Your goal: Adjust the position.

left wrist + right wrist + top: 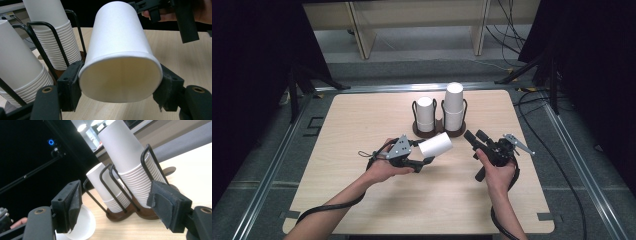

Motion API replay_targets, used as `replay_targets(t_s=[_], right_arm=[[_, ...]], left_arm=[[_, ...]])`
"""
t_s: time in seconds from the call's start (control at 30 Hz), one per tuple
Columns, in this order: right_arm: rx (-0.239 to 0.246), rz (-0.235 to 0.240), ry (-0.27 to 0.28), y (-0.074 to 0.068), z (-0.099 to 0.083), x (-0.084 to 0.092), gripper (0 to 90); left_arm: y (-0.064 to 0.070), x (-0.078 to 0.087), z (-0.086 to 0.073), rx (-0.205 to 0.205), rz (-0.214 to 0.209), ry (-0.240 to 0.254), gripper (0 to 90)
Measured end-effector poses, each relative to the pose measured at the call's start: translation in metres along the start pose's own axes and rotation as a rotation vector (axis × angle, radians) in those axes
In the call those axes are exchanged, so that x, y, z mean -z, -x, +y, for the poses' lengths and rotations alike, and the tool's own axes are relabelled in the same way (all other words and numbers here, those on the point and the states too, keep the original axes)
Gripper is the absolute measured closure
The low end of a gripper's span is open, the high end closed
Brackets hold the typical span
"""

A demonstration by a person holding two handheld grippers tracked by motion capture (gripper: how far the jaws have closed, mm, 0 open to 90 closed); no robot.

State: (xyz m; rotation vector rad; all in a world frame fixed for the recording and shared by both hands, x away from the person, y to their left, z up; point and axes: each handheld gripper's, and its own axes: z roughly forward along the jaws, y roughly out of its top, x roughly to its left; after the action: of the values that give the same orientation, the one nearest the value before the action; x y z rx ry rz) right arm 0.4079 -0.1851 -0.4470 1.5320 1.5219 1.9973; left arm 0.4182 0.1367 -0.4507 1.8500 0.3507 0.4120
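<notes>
- The left gripper (428, 161) clamps a white paper cup (436, 145) near its rim, pads squeezing the mouth into an oval; the cup lies on its side in the air above the table (362, 125), in front of the holder (439, 131).
- The right gripper (473, 137) holds nothing; its jaws stand partly apart, aimed toward the stacks.
- The holder has two wire bays: a short stack (425, 114) on the left and a tall stack (453, 105) on the right.
</notes>
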Motion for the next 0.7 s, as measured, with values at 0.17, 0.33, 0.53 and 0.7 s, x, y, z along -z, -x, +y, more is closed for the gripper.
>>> replay_targets(t_s=[0.17, 0.33, 0.53, 0.7], right_arm=[[0.047, 0.001, -0.012, 0.004, 0.001, 0.004, 27.5], [0.046, 0.012, 0.006, 0.006, 0.001, 0.005, 27.7], [0.057, 0.006, -0.003, 0.008, 0.003, 0.009, 28.0], [0.101, -0.005, -0.023, 0.009, 0.004, 0.01, 29.7]], left_arm=[[-0.003, 0.004, 0.005, -0.011, -0.024, 0.0, 31.9], [-0.006, 0.005, 0.007, -0.016, -0.053, 0.002, 31.8], [-0.01, 0.006, 0.009, -0.041, -0.101, -0.023, 31.1], [-0.014, 0.008, 0.01, -0.045, -0.133, -0.047, 29.9]])
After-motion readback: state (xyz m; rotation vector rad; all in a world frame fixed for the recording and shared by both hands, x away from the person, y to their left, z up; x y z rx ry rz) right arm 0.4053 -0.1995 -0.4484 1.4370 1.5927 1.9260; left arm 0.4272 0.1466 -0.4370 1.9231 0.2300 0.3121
